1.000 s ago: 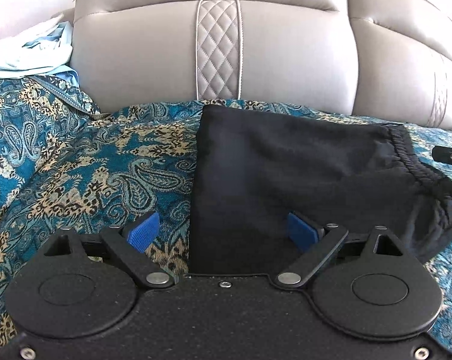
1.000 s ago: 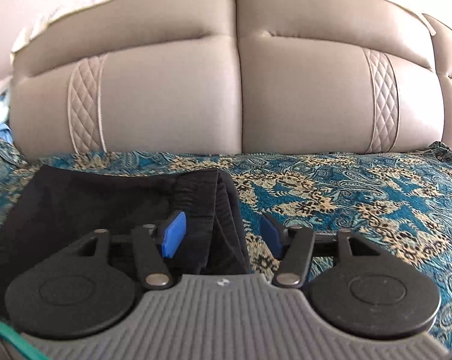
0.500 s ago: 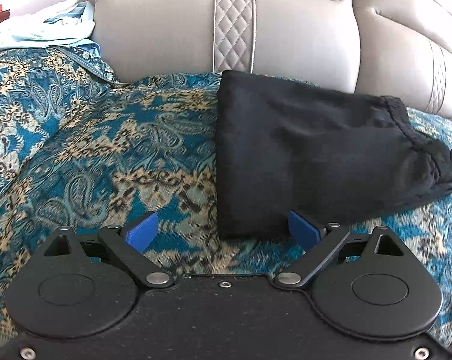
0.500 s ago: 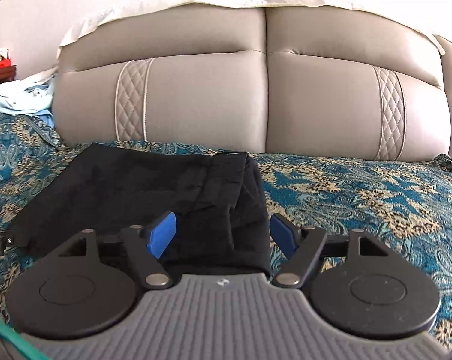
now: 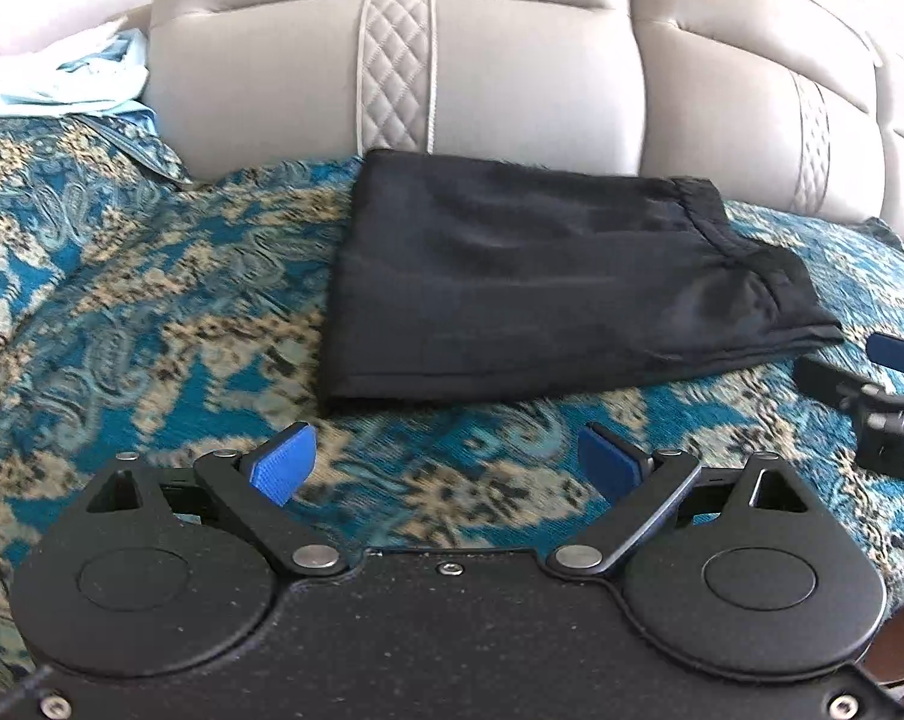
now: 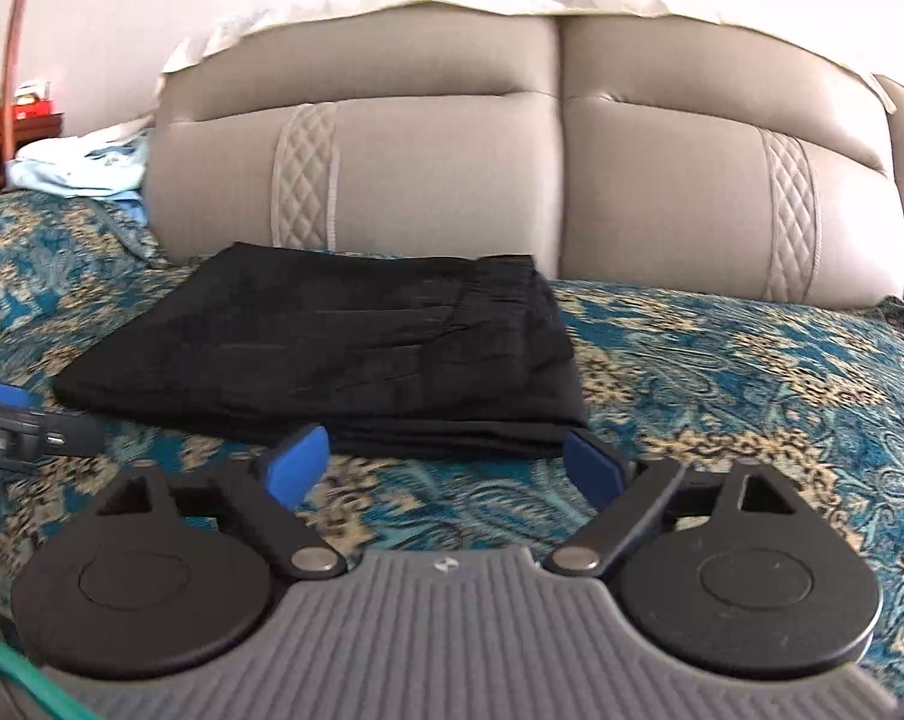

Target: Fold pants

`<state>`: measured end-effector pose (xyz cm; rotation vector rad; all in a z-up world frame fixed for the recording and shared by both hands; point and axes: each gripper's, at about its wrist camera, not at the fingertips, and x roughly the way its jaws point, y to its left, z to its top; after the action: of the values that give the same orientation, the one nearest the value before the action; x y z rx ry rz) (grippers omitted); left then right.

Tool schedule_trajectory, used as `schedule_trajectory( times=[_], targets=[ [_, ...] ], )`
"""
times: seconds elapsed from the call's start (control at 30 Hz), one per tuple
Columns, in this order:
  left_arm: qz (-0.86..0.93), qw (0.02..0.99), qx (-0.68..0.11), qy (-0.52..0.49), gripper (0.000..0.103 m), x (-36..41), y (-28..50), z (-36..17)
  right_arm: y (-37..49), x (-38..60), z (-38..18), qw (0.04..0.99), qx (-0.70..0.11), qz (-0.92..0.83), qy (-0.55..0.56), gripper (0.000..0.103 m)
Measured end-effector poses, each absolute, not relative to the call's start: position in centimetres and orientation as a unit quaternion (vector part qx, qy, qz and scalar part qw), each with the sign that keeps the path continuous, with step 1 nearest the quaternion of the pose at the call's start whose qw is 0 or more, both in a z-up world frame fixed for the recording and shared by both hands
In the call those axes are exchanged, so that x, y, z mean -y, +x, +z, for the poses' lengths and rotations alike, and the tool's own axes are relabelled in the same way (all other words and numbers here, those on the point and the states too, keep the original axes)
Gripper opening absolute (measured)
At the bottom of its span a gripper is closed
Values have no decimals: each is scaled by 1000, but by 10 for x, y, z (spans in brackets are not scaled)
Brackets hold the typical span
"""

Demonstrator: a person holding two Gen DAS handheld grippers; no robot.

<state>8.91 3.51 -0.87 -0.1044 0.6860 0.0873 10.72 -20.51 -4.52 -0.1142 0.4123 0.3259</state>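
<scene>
The black pants [image 5: 530,282] lie folded into a flat rectangle on the patterned bed cover, close to the headboard; they also show in the right wrist view [image 6: 344,354]. The elastic waistband is at the right end. My left gripper [image 5: 449,468] is open and empty, a short way in front of the pants' near edge. My right gripper [image 6: 446,468] is open and empty, just in front of the pants' near right corner. Each gripper shows at the edge of the other's view: the right one [image 5: 872,384], the left one [image 6: 8,420].
A teal and gold paisley bed cover [image 5: 152,312] spreads all around. A padded grey headboard [image 6: 560,180] stands right behind the pants. Pale blue cloth [image 5: 74,84] is heaped at the back left. A wooden bedside stand [image 6: 8,120] is at the far left.
Both grippers have drawn back from the pants toward the near side of the bed. The pants, which lay between the fingers a second ago, now lie free ahead of them.
</scene>
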Motion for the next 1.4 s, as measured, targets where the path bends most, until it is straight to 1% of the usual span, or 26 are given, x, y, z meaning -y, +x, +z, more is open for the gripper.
schedule_trajectory(
  times=[0.1,0.23,0.3,0.47,0.67,0.97,1.4],
  targets=[
    [42,937,-343,-53,94,-29,90,-14,99,196,-50,962,-202,172,-69,103],
    [52,935,-347,-43,94,-23,93,-19,94,188,-54,960,-200,179,-79,103],
    [59,935,-347,-40,98,-22,96,-21,93,186,-56,960,-201,178,-80,103],
    [67,936,-344,-31,102,-16,98,-24,95,184,-60,961,-203,168,-81,103],
    [71,936,-342,-33,103,-17,101,-25,99,182,-63,962,-207,156,-80,103],
    [70,938,-338,-31,103,-21,102,-27,111,185,-70,959,-233,147,-64,103],
    [68,939,-336,-31,103,-22,101,-28,108,176,-75,960,-226,149,-76,103]
  ],
)
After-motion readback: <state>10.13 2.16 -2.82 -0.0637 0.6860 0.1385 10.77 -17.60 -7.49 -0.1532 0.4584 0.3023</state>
